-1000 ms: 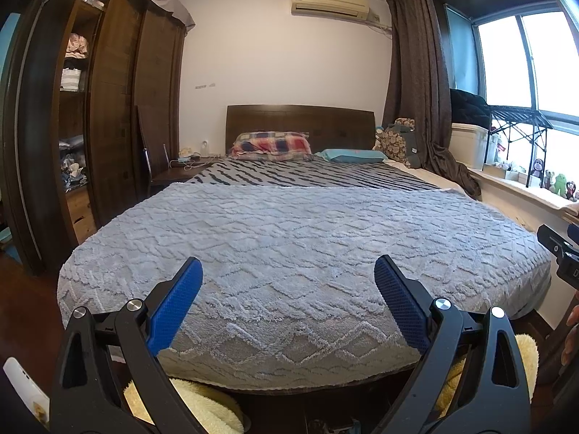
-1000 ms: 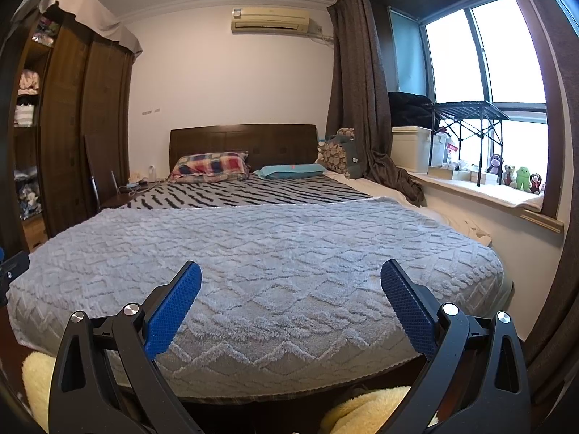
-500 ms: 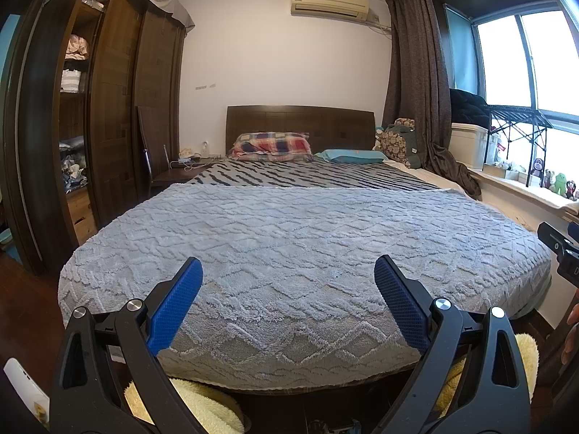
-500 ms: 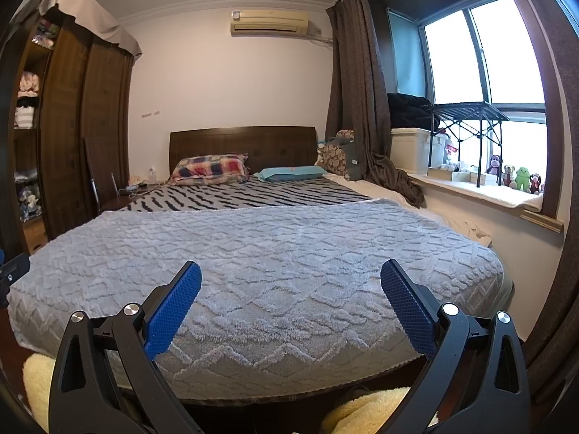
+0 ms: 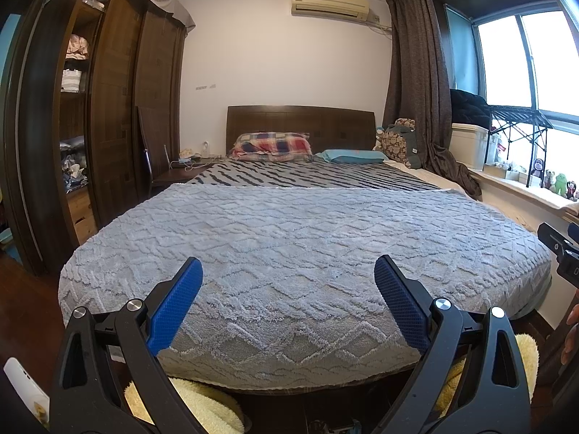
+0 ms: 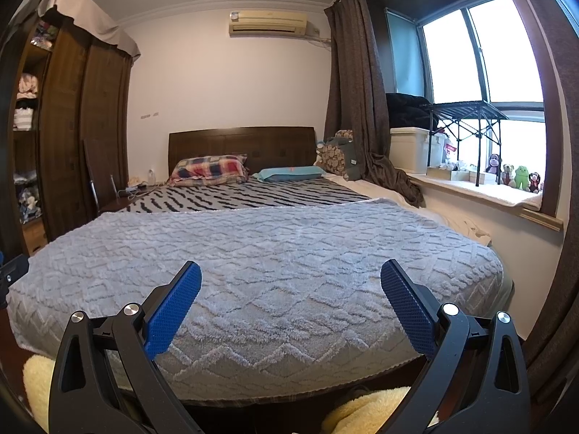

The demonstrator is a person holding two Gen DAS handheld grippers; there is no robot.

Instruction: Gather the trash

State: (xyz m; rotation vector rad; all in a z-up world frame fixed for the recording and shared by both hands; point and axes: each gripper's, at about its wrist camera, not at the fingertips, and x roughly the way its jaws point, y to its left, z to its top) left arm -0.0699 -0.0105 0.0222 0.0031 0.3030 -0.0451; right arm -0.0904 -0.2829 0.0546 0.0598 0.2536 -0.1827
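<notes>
One bed (image 5: 300,253) fills the middle of both views, its near part under one grey textured blanket (image 6: 253,271) and its far part under one black-and-grey striped sheet (image 5: 311,175). To the left stands one tall dark wooden wardrobe (image 5: 119,108) with open shelves of folded clothes. On the right hangs one brown curtain (image 6: 358,108) beside one bright window (image 6: 477,61). One air conditioner (image 5: 329,4) sits high on the far wall above one dark headboard (image 6: 242,141). Two pillows lie at the far end: one plaid pillow (image 5: 273,144) on the left and one teal pillow (image 5: 349,155) on the right. Four small plush toys (image 6: 514,175) line the sill at right.

The left gripper (image 5: 287,300) and the right gripper (image 6: 289,303) both hover at the near foot of the bed, each with its two blue-padded jaws spread wide and nothing between them. Pale yellow fluffy fabric (image 6: 365,412) lies on the floor just below them.

No trash can be made out on the bed or floor in either view.
</notes>
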